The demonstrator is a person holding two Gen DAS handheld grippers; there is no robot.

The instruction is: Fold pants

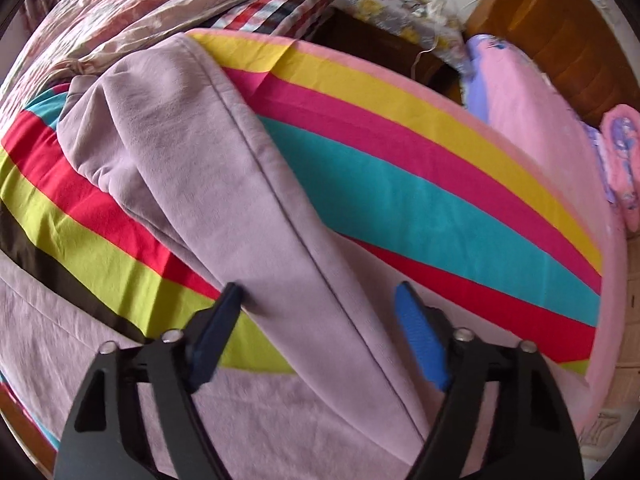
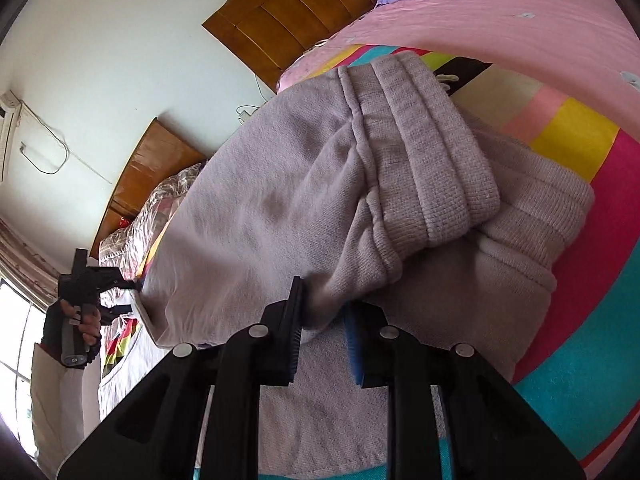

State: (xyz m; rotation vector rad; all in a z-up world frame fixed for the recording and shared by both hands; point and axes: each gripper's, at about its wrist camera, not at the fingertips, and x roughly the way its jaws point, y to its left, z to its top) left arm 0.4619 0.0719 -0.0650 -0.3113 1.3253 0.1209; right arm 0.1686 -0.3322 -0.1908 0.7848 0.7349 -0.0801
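Lilac sweatpants [image 1: 208,168] lie on a bed with a rainbow-striped sheet [image 1: 400,168]. In the left wrist view a leg with a dark seam runs from the far cuff down between my fingers. My left gripper [image 1: 320,292] is open, its jaws wide apart over the leg, holding nothing. In the right wrist view the ribbed waistband [image 2: 432,152] is bunched and folded over the pants [image 2: 260,208]. My right gripper [image 2: 324,300] is shut on a fold of the pants fabric just below the waistband. The left gripper [image 2: 104,284] shows far left, held by a hand.
A pink blanket [image 1: 532,112] and a pink pillow [image 1: 620,152] lie at the bed's far end, with a wooden headboard [image 2: 296,12] behind. A floral quilt [image 1: 112,12] and a checked cloth [image 1: 280,0] are piled beyond the pants. A white wall with cables is behind.
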